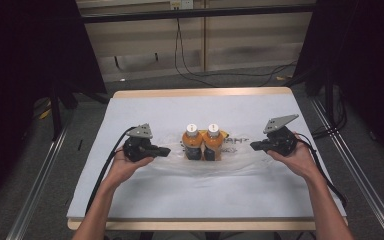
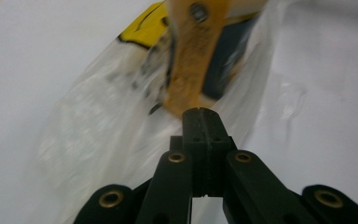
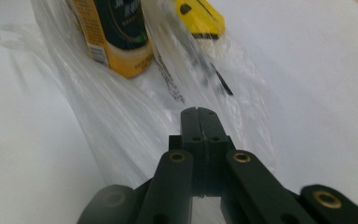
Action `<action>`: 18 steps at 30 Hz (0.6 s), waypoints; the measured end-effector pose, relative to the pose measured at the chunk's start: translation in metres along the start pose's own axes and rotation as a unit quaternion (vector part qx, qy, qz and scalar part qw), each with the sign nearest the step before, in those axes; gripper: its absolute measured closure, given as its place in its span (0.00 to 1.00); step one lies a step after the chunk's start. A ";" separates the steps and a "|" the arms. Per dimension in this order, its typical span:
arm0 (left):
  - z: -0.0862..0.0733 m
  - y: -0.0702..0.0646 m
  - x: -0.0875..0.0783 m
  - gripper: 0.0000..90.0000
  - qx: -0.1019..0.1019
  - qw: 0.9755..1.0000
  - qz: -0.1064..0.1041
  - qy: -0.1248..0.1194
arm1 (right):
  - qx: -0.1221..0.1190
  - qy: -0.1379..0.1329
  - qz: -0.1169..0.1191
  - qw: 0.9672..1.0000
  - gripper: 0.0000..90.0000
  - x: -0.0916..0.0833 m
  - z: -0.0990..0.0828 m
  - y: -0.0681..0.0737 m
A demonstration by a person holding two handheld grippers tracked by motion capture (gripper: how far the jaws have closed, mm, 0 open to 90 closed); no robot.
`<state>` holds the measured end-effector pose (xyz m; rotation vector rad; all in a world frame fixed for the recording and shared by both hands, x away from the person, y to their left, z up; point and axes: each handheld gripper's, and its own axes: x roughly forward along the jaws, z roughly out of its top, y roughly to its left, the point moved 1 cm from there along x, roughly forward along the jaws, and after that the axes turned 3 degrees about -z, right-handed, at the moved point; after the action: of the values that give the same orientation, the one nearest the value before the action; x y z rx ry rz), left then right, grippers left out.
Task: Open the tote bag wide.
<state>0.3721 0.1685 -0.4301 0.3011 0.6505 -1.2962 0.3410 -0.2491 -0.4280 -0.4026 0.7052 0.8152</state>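
Two orange bottles with white caps point(image 1: 192, 142) point(image 1: 212, 141) stand side by side mid-table on a crumpled clear plastic bag point(image 1: 177, 164). A yellow flat item point(image 1: 224, 134) lies behind them. My left gripper point(image 1: 164, 151) points at them from the left, jaws together. My right gripper point(image 1: 255, 146) points in from the right, also shut. In the left gripper view the closed tips point(image 2: 203, 112) sit at the bag point(image 2: 98, 126) just short of a blurred bottle point(image 2: 193, 60). The right gripper view has the closed tips point(image 3: 198, 110) over the bag's film point(image 3: 121, 121), with a bottle point(image 3: 116, 37) beyond. Whether film is pinched I cannot tell.
A white sheet point(image 1: 180, 195) covers the wooden table point(image 1: 200, 92). Cables point(image 1: 190, 65) trail on the floor behind it, and metal rails point(image 1: 40, 175) run along both sides. Dark curtains point(image 1: 25, 60) flank the space.
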 end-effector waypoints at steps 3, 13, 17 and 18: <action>0.008 -0.013 0.010 1.00 0.013 1.000 -0.003 -0.009 | -0.005 -0.017 0.006 1.000 1.00 0.000 0.010 0.007; 0.029 -0.044 0.047 1.00 0.027 0.999 -0.019 -0.033 | -0.007 -0.034 0.036 0.999 1.00 0.023 0.036 0.018; 0.028 -0.044 0.057 1.00 0.017 0.998 -0.032 -0.042 | -0.005 -0.040 0.048 0.998 1.00 0.034 0.048 0.019; 0.028 -0.045 0.059 1.00 0.016 0.998 -0.033 -0.045 | -0.007 -0.039 0.050 0.998 1.00 0.037 0.050 0.020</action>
<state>0.3444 0.0944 -0.4370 0.2484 0.5672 -1.3757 0.3642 -0.1883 -0.4198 -0.3472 0.6511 0.9261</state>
